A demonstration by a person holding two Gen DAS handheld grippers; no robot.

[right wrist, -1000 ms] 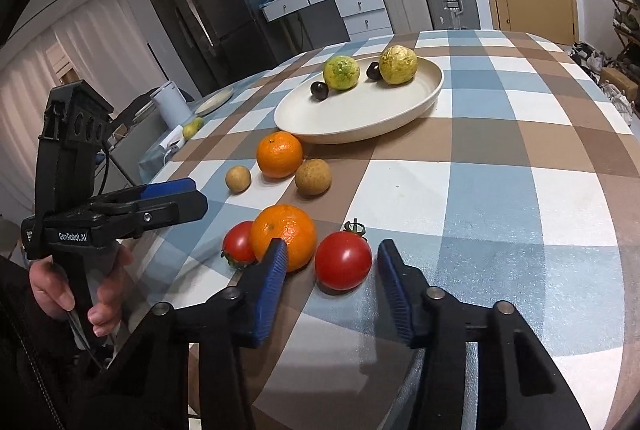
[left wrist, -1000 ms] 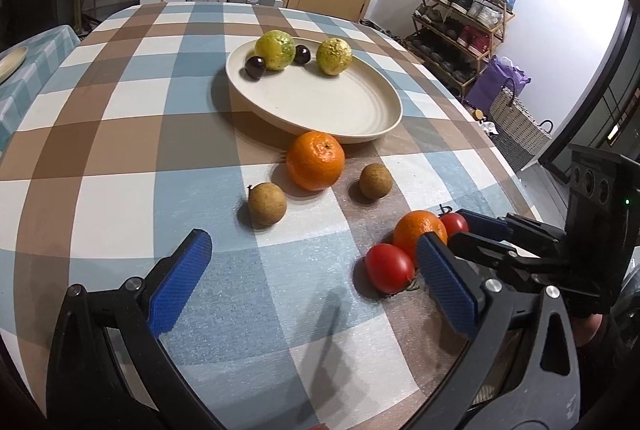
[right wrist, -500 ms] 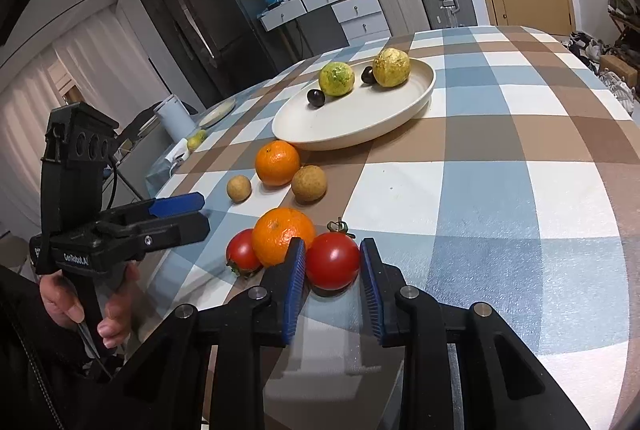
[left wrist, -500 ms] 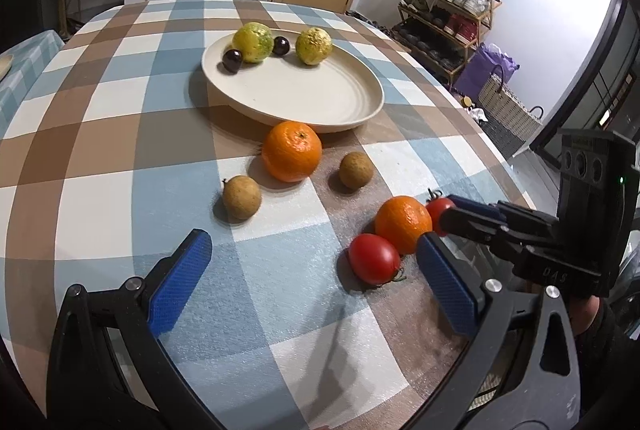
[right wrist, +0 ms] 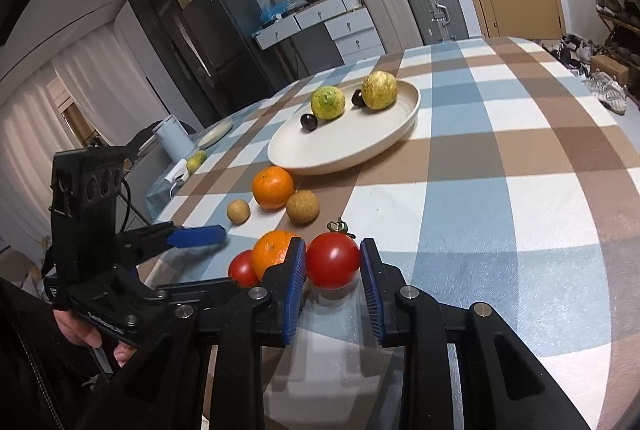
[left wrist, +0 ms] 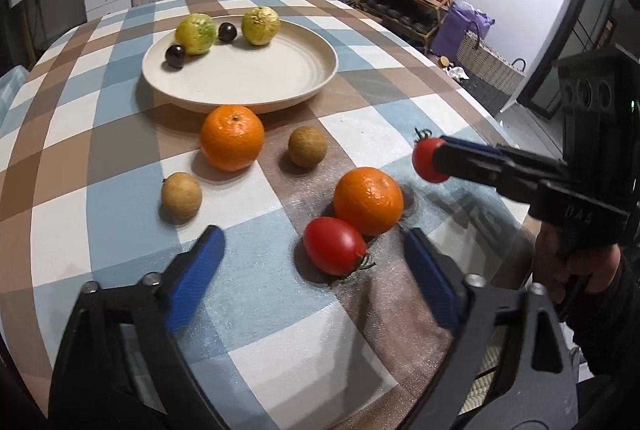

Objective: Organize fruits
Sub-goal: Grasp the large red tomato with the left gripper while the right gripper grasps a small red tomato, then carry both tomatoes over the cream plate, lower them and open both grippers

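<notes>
A: Right wrist view has the right gripper [right wrist: 333,270] with its jaws closed on the stemmed tomato [right wrist: 333,261], pads pressing both sides. It looks just clear of the table [right wrist: 500,213], though I can't be sure from this angle.

B: What's the risk?

A: Squeeze harder and the skin could split; a round, smooth tomato could also slip forward out of the pads on the way to the plate [right wrist: 384,145].

B: And the other hand?

A: The left gripper [left wrist: 312,262] has its jaws fairly wide and they have just been narrowing, with nothing pressed yet. The second tomato [left wrist: 334,245] lies between them, touching the near orange [left wrist: 368,199] just beyond. Closing there could knock the orange and set it rolling.

B: Any writing?

A: Small white lettering on the left gripper's body, too small to read. One box above the suitcases [right wrist: 424,5] seems to carry a swoosh logo.
</notes>
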